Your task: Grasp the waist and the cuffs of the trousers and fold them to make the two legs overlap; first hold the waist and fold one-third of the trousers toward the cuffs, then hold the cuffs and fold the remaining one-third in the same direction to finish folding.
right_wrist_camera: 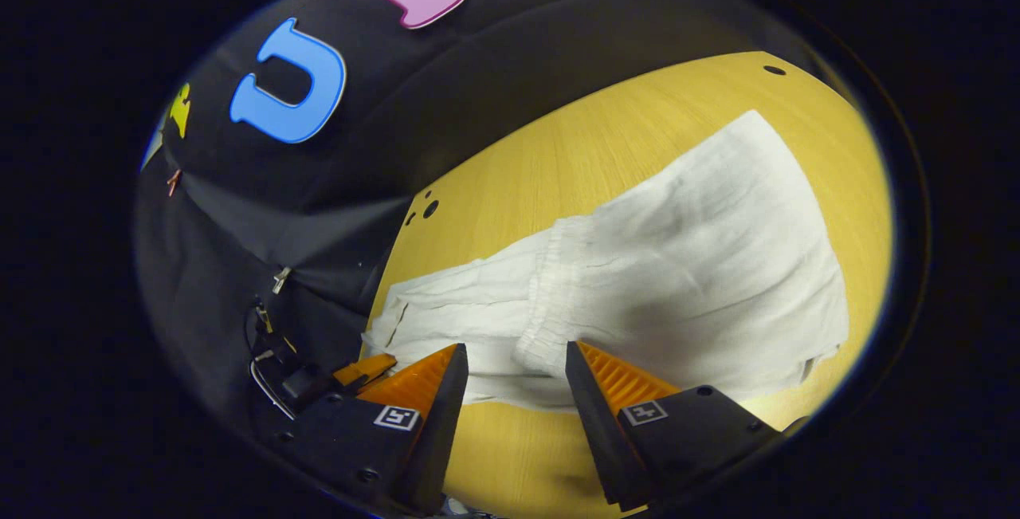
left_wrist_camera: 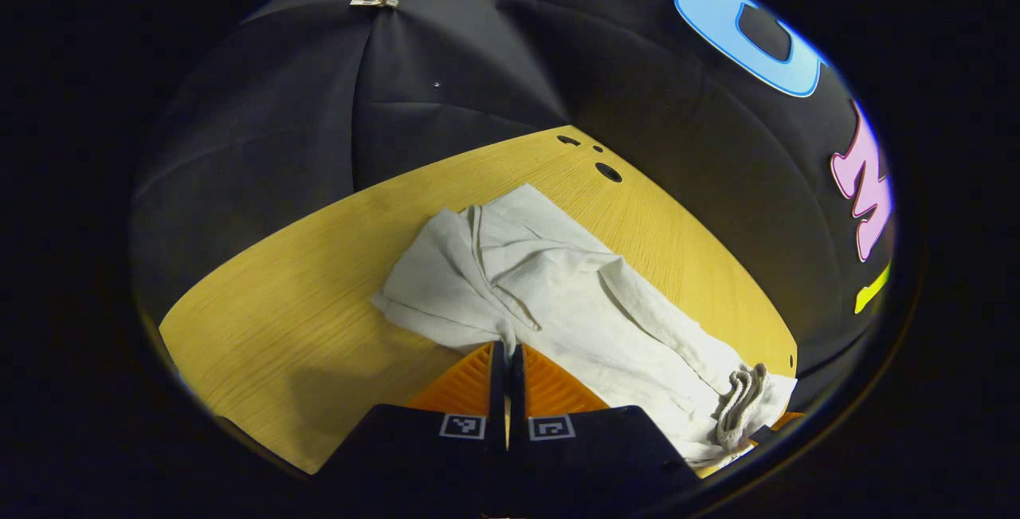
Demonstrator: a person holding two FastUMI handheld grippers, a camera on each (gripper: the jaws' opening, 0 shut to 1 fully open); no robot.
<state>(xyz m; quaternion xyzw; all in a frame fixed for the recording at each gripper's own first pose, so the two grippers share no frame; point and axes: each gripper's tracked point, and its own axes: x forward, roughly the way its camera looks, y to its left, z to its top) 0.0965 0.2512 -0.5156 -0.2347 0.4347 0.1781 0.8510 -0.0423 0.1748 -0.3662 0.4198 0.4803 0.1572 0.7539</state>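
Right gripper view had our jaws wide just short of the trousers waistband, while the left gripper pinched a cuff edge.

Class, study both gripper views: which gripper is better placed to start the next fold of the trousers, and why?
Probably the left. The left gripper is closed at the edge of the white trousers, seemingly pinching the cloth. The right gripper is open, its fingers straddling the gathered waist without gripping it.
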